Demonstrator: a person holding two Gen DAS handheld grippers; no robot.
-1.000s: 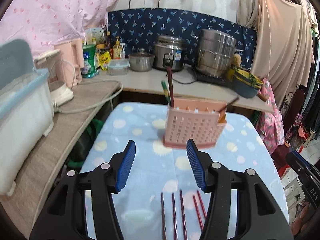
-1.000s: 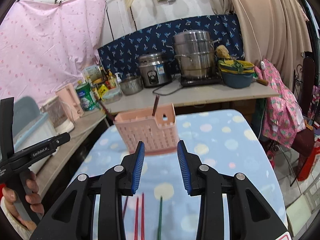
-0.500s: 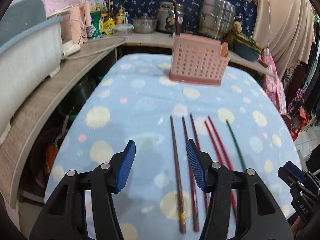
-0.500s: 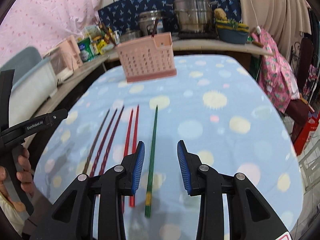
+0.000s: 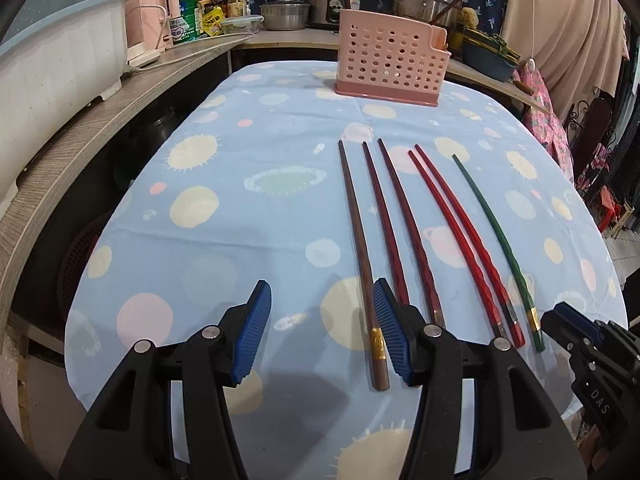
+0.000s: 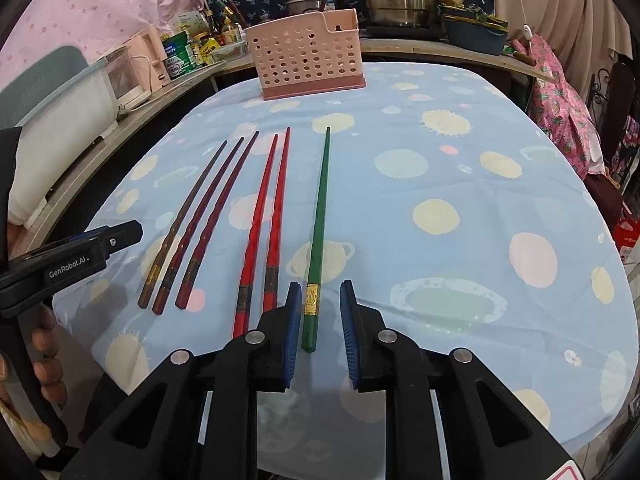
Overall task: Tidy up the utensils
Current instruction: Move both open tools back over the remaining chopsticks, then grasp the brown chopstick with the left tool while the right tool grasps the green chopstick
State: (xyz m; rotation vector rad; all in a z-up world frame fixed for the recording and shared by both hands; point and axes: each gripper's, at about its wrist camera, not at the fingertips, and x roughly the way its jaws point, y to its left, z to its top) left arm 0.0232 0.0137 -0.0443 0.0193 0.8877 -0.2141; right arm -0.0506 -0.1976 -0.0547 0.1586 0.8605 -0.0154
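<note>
Closing around the butt end of the green chopstick [image 6: 317,240], the right gripper [image 6: 319,334] has its pads either side, not yet pressing. The left gripper [image 5: 320,332] hangs half spread, the brown chopstick [image 5: 362,256] just inside its right pad. Light, stiff and slick, each stick probably wants a pinch near its gold band; the pink holder [image 6: 306,60] stands far ahead.

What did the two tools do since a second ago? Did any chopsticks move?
Both tools came down toward the near ends of the chopsticks. The right tool now straddles the green chopstick and its jaws are closing, not yet pinching it. The left tool stayed half open, its right finger beside the brown chopstick. All six chopsticks and the pink basket stayed put.
</note>
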